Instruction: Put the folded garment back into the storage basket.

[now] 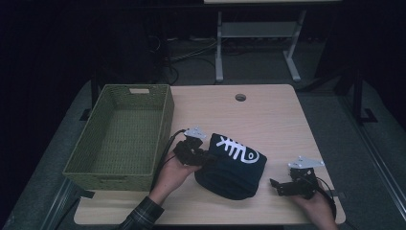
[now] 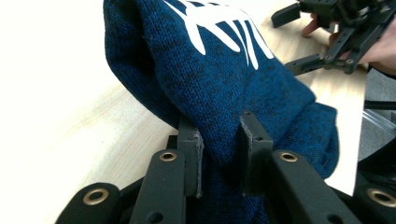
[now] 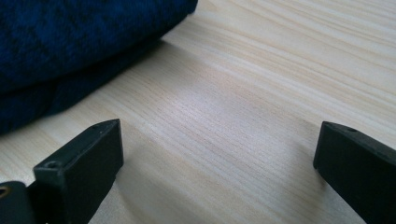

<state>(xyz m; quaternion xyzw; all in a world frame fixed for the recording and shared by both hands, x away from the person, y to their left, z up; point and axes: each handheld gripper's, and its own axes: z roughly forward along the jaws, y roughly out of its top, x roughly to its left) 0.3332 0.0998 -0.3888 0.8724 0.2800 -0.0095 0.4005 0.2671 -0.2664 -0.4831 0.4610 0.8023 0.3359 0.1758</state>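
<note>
The left tool (image 2: pixel 222 140) is pinching a thick fold of the dark blue knitted garment (image 1: pixel 233 165), its two black jaws pressed into the fabric from either side at the garment's left end, near the front edge of the bench (image 1: pixel 277 115). The right tool (image 1: pixel 282 184) rests low near the front right corner of the bench with its jaws spread wide, nothing between them but bare wood, just beside the garment's right end without touching it. The green woven basket (image 1: pixel 119 136) stands along the left edge of the bench. The garment lies bunched in a mound in the middle of the front half, white fish-bone print (image 1: pixel 237 149) facing up, to the right of the basket.
</note>
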